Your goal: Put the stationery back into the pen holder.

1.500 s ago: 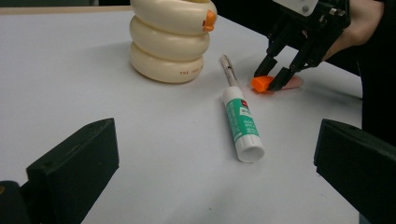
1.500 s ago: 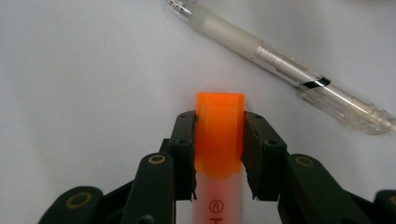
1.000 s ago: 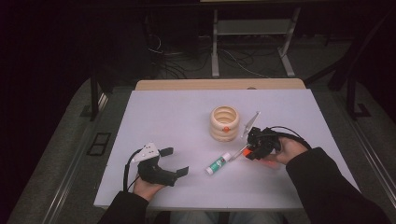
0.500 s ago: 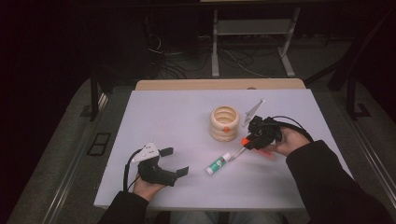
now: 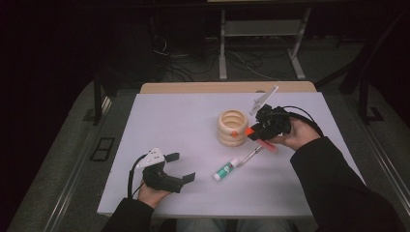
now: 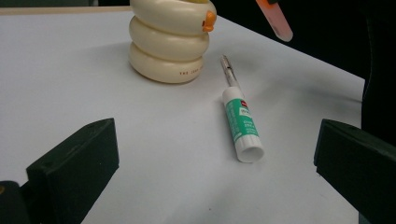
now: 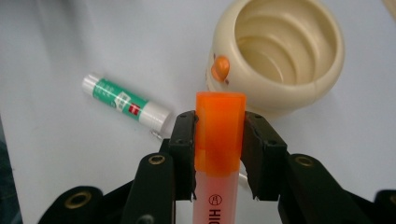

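Note:
An orange highlighter sits clamped between the black jaws of my right gripper, cap end forward. In the high view that gripper hangs above the table just right of a cream ringed cup, with the highlighter slanting down to the right. The cup stands upright and is hollow inside, with a small orange knob on its side. A green and white glue stick lies on the table beside a thin pen. My left gripper rests open near the front left, nothing between its jaws.
The white tabletop has bare room across its left and far parts. A wooden strip edges its far side. Beyond it stand a metal frame and loose cables on the dark floor. The person's dark sleeve crosses the front right corner.
My right gripper has lifted the orange highlighter off the table and carried it up toward the cup. The left gripper, glue stick and pen have stayed put.

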Tool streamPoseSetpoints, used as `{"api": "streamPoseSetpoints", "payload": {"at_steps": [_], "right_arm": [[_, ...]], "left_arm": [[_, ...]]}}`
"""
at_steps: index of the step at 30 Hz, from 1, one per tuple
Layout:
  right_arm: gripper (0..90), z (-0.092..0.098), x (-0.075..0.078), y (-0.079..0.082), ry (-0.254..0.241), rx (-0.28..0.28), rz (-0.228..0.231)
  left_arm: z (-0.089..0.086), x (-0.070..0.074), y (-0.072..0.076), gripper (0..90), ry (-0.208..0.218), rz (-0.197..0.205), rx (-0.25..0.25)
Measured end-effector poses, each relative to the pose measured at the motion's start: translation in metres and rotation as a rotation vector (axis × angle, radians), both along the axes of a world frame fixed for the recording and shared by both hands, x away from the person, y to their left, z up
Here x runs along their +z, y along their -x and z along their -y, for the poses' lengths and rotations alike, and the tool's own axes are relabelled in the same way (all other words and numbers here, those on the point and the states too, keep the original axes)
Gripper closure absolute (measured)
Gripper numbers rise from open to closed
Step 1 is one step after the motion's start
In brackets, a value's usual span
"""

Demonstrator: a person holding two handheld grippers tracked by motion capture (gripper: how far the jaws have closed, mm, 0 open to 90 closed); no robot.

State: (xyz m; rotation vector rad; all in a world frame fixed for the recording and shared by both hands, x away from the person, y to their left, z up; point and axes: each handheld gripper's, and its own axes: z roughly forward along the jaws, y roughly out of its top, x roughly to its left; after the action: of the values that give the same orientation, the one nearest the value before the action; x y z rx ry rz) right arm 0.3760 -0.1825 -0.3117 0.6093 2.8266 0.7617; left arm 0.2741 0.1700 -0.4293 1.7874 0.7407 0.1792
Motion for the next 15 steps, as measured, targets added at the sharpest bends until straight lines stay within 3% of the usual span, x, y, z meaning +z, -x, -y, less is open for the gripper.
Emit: {"api": "streamPoseSetpoints", "payload": {"at_steps": [15], "right_arm": [[66.1, -0.003, 0.024, -0.015, -0.105, -0.042, 0.045]], "left_arm": [[0.000, 0.000, 0.000, 0.0, 0.002, 0.002, -0.002]]}}
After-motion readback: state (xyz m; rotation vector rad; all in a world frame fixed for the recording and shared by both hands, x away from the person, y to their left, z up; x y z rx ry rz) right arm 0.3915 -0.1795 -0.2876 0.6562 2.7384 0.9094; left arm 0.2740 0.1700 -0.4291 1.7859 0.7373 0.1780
